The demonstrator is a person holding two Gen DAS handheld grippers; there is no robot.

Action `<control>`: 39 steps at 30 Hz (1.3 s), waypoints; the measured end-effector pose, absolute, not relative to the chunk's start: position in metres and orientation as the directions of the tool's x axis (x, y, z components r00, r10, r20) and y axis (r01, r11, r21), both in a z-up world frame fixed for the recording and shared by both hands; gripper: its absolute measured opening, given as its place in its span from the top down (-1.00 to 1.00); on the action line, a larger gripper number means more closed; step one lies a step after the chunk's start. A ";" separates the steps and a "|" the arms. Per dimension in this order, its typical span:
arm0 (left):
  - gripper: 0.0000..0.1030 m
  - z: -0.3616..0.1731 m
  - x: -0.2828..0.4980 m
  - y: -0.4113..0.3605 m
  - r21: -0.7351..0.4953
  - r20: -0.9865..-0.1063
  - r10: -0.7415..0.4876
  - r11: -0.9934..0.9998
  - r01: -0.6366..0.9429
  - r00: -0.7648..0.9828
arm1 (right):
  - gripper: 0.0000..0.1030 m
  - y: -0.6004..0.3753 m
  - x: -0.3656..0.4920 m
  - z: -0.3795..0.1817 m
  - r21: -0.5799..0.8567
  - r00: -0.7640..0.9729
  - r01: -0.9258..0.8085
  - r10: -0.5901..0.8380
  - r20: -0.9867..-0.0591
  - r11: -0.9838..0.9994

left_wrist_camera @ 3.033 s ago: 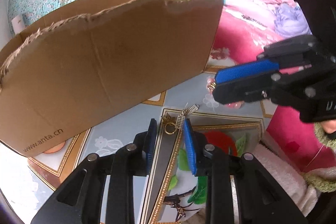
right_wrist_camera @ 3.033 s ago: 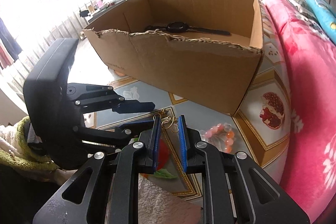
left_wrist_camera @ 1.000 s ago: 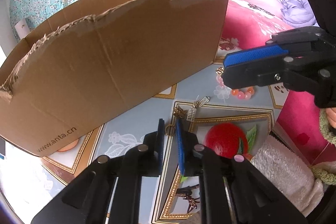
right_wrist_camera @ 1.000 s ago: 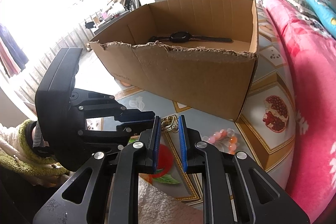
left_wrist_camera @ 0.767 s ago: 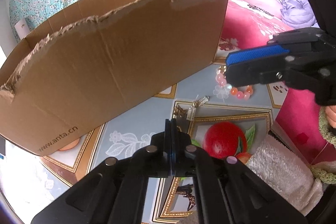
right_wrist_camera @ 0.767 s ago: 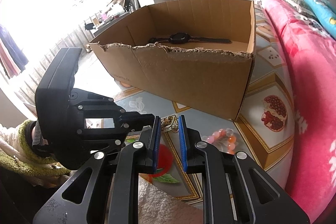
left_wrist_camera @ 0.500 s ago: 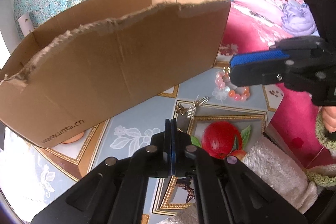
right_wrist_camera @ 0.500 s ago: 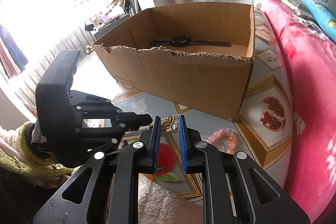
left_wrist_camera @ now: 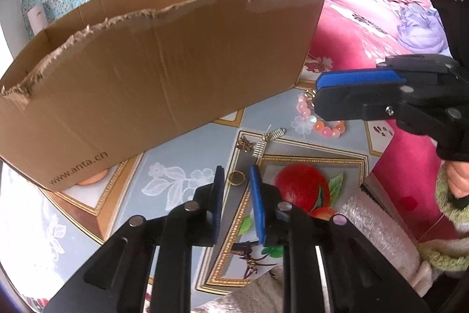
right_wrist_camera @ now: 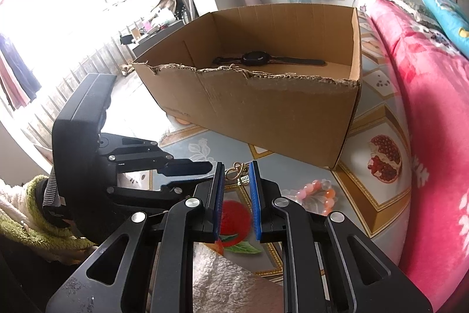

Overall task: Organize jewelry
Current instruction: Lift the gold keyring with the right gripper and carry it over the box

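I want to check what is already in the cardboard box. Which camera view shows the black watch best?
The right wrist view shows it best: it looks over the torn front edge of the cardboard box, and the black watch lies flat on the bottom. The left wrist view shows only the box's outer wall, so the watch is hidden there.

Two black grippers, left (left_wrist_camera: 236, 181) and right (right_wrist_camera: 236, 177), angular linkage arms with cut-outs, silver pivot pins, ribbed blue pads (left_wrist_camera: 255, 197). Fuzzy green cuff (right_wrist_camera: 27, 220) over cream fleece sleeve (right_wrist_camera: 8, 200) behind the boxy black housing.
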State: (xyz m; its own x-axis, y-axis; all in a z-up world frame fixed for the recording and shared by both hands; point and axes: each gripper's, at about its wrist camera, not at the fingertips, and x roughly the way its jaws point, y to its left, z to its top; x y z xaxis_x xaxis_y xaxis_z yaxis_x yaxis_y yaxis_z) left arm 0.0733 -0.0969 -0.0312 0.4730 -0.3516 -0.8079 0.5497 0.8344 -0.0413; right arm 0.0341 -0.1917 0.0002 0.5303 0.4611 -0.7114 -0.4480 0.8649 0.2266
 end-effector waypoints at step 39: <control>0.80 0.095 0.133 -0.056 -0.128 -0.676 -0.482 0.822 0.556 0.558 | 0.71 -0.187 0.122 0.092 0.206 0.551 -0.521 0.510 -0.661 0.829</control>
